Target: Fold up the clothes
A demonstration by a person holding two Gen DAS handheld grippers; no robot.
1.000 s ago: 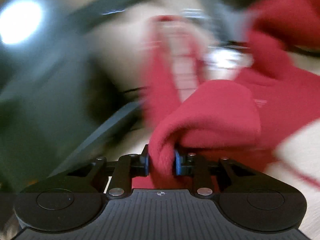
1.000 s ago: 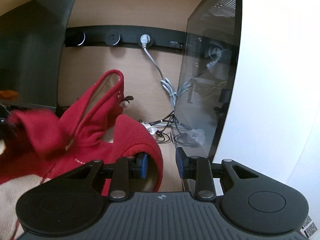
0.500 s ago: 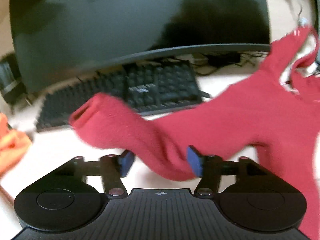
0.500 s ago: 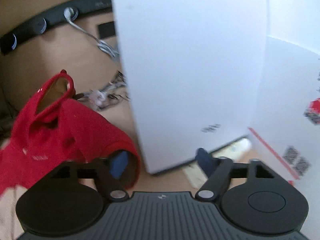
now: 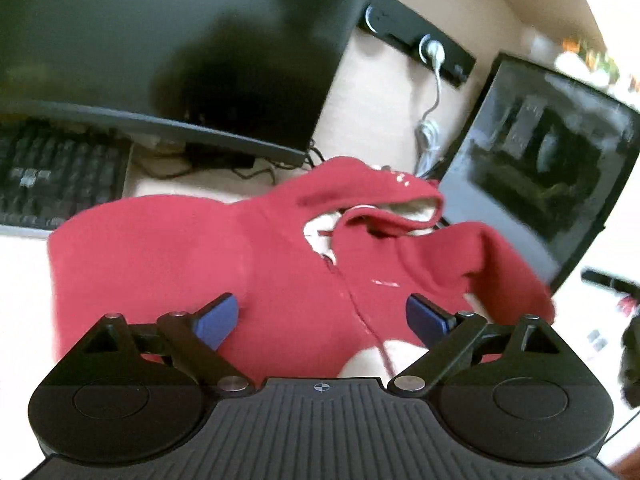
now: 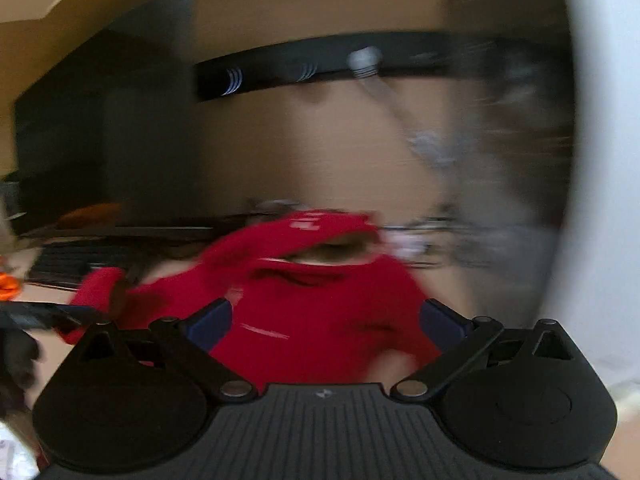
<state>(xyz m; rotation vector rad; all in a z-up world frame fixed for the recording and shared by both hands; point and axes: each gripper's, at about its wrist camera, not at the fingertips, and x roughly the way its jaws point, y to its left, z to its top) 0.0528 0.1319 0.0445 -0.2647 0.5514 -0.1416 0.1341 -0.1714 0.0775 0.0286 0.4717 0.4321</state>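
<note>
A red hoodie (image 5: 224, 256) lies spread on the pale desk, its hood (image 5: 372, 196) toward the back right and a drawstring trailing toward me. My left gripper (image 5: 324, 316) hovers just in front of it with its jaws opening wide. The cloth shows between the blue pads (image 5: 218, 318), but neither pad presses on it. The right wrist view is badly blurred. There the hoodie (image 6: 320, 308) sits straight ahead, and my right gripper (image 6: 326, 320) also has its jaws opening wide, with red cloth between the pads and not pinched.
A dark monitor (image 5: 160, 40) and a black keyboard (image 5: 52, 176) stand behind the hoodie on the left. A black socket strip (image 5: 416, 40) with a white cable runs along the back wall. A glass-sided computer case (image 5: 540, 160) stands at the right. An orange item (image 6: 8, 284) lies far left.
Both grippers were shut on folds of the red hoodie, then let go and spread wide. The hoodie has dropped onto the desk, and both cameras have swung to face it.
</note>
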